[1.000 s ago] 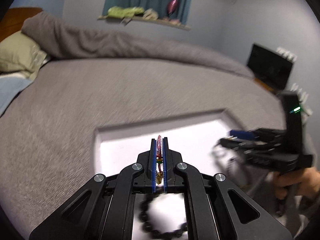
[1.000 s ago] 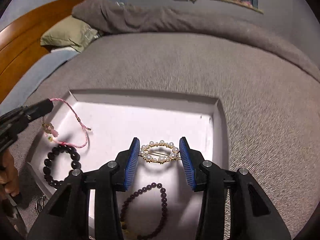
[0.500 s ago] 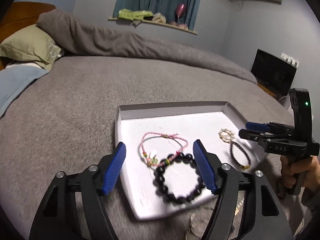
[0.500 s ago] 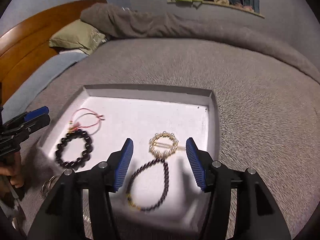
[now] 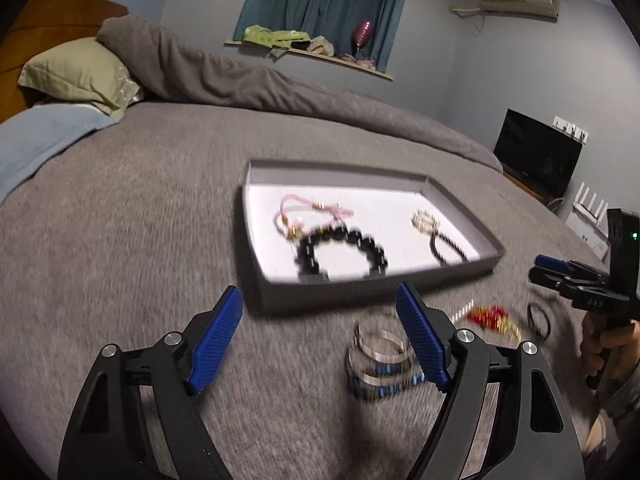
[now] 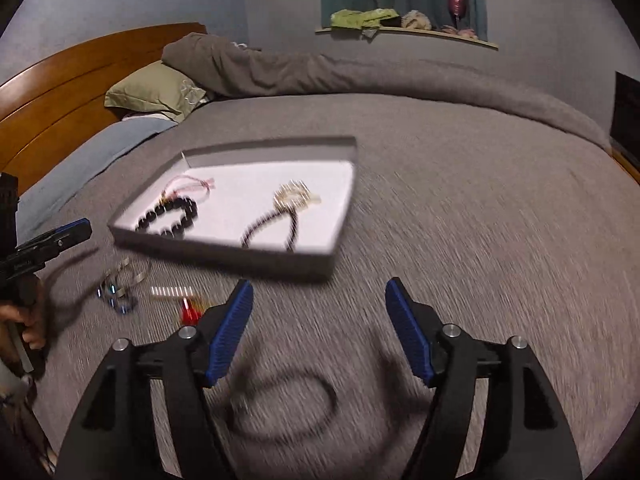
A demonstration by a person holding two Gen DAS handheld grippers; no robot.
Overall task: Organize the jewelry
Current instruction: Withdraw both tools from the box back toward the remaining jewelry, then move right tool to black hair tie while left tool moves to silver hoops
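A shallow grey tray with a white floor lies on the grey bed. In it rest a pink cord bracelet, a black bead bracelet, a pearl hair clip and a thin dark bead bracelet. My left gripper hovers in front of the tray, jaws opening, nothing between them; metal bangles lie by its right finger. My right gripper has its jaws opening over bare blanket, above a dark band.
Loose on the blanket before the tray lie a red and gold piece, a pearl strip and a dark band. A green pillow and wooden headboard stand far left; a dark screen sits right.
Both grippers let go of their pieces in the tray, opened and drew back from it to the blanket in front. The pink cord bracelet and the pearl clip now lie in the tray.
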